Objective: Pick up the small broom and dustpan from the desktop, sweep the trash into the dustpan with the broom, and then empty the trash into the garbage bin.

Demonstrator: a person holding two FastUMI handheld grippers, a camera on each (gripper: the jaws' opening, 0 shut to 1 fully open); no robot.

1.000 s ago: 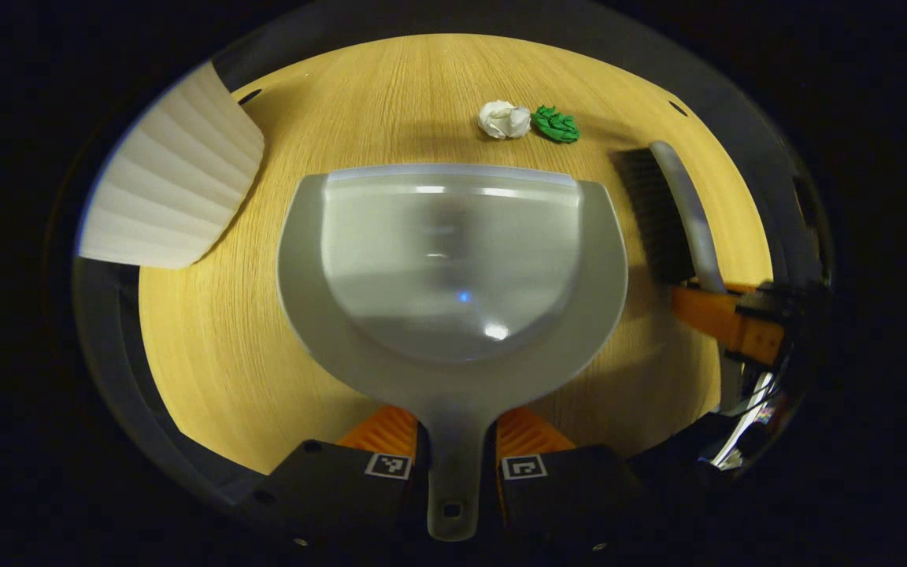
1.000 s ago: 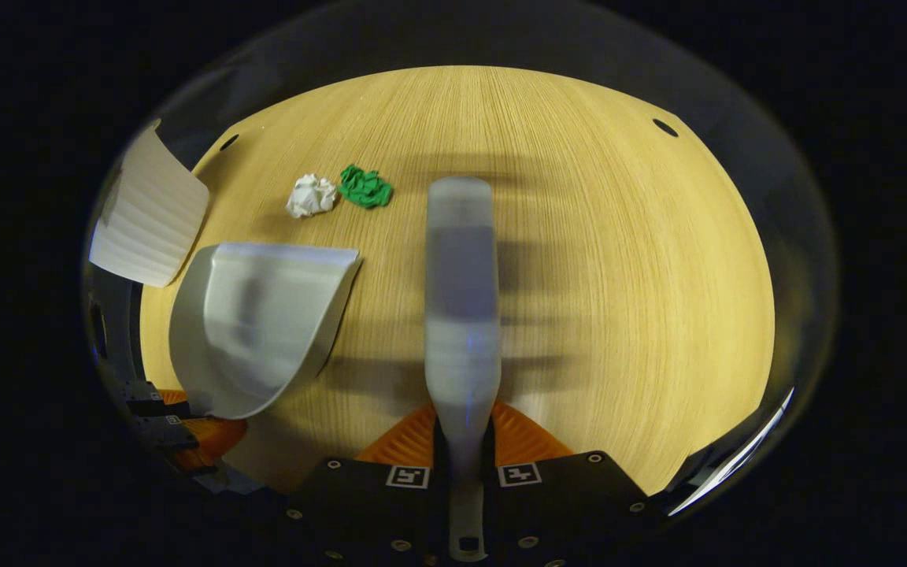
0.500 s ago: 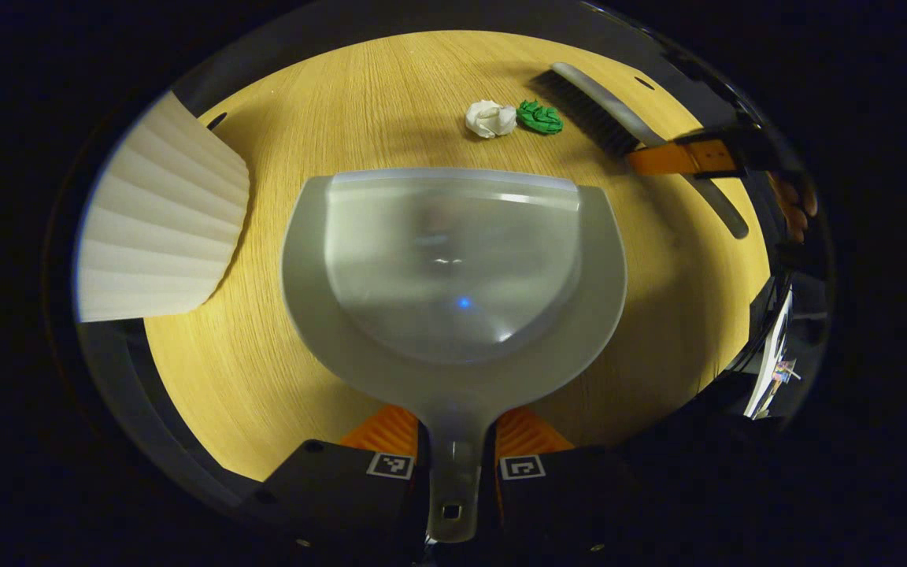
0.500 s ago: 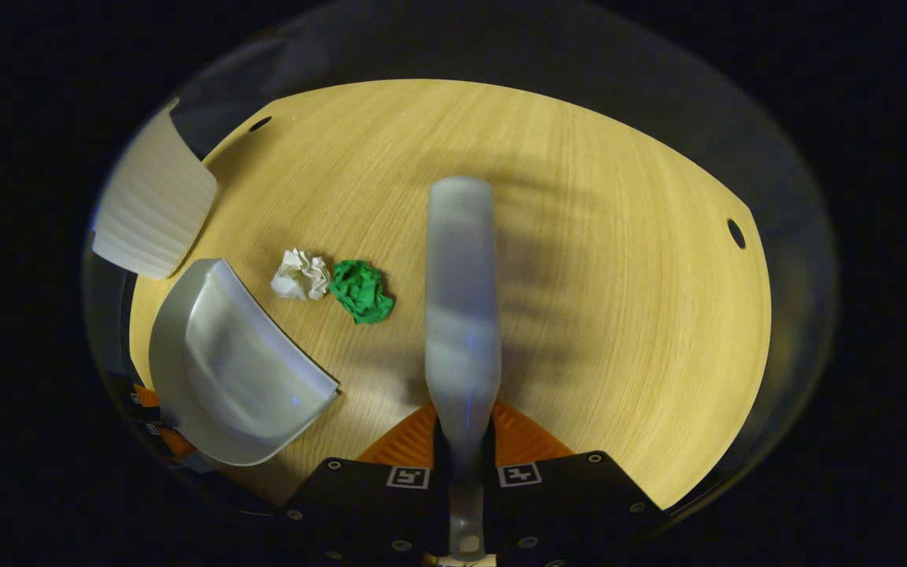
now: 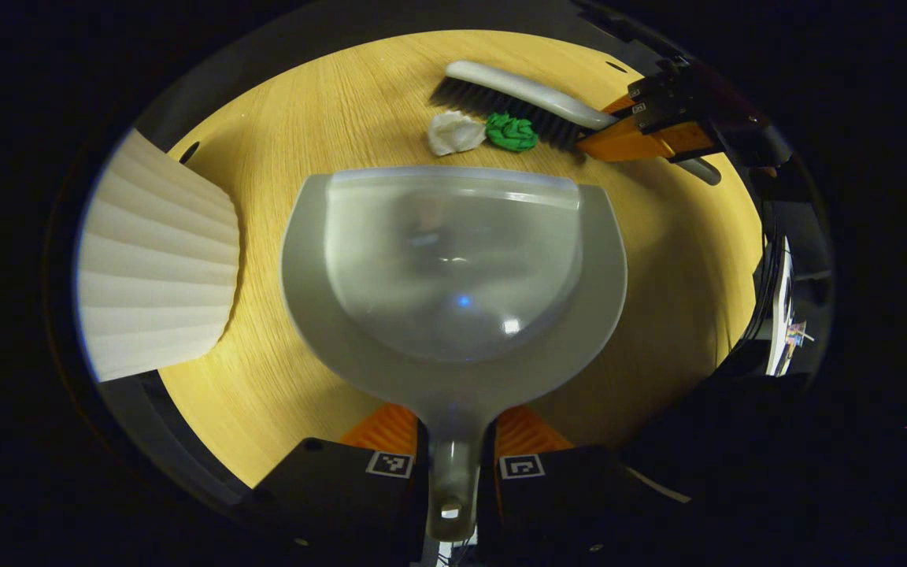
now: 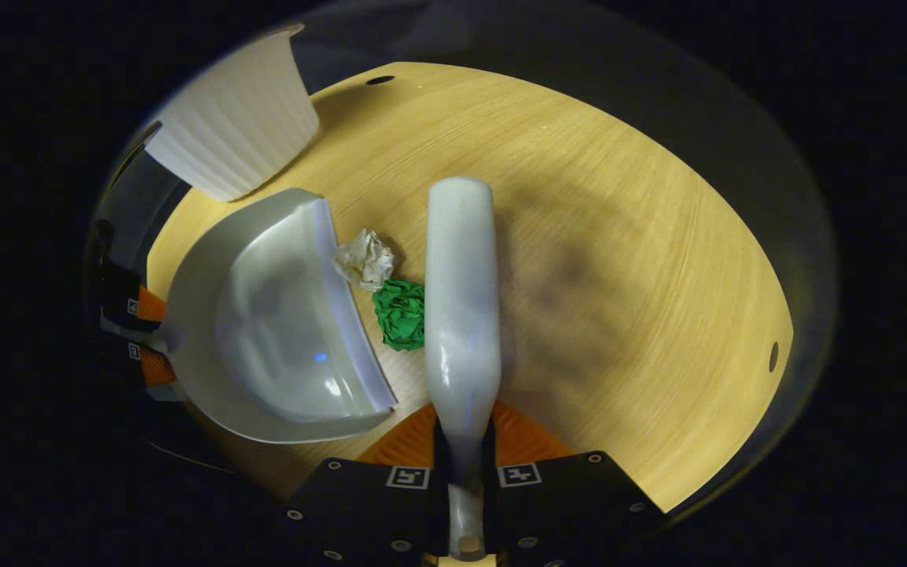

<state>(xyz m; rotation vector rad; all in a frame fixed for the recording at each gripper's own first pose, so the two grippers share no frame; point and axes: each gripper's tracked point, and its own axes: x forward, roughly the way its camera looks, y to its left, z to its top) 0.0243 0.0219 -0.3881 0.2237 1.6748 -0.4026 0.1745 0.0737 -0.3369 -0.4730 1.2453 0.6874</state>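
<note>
The left gripper (image 5: 453, 441) is clenched on the handle of the grey dustpan (image 5: 453, 268): both orange fingers press the narrow handle from either side, and the handle's end with its hanging hole runs down between the black finger blocks. The pan spreads out ahead of the fingers over the wooden desktop (image 5: 327, 118), its open lip facing away toward the trash. How much of the pan's underside touches the wood cannot be told from the left gripper view.

The right gripper (image 6: 465, 437) is clamped the same way on the handle of the small broom (image 6: 461, 299), whose pale back runs straight up the right gripper view and hides its own bristles there. In the left gripper view the dark bristles (image 5: 501, 114) show along the broom's near edge, just behind the trash, while the right gripper's orange fingers and black body cover the middle of the handle.

Between broom and dustpan lip lie the two scraps: a white paper ball (image 6: 364, 258) and a green paper ball (image 6: 401, 315), touching each other. The green one sits right against the broom, and the white one is at the pan's lip corner.

The ribbed white garbage bin (image 5: 158, 268) stands at the desktop's left edge beside the dustpan, cut off by the edge of the view, its opening unseen.
</note>
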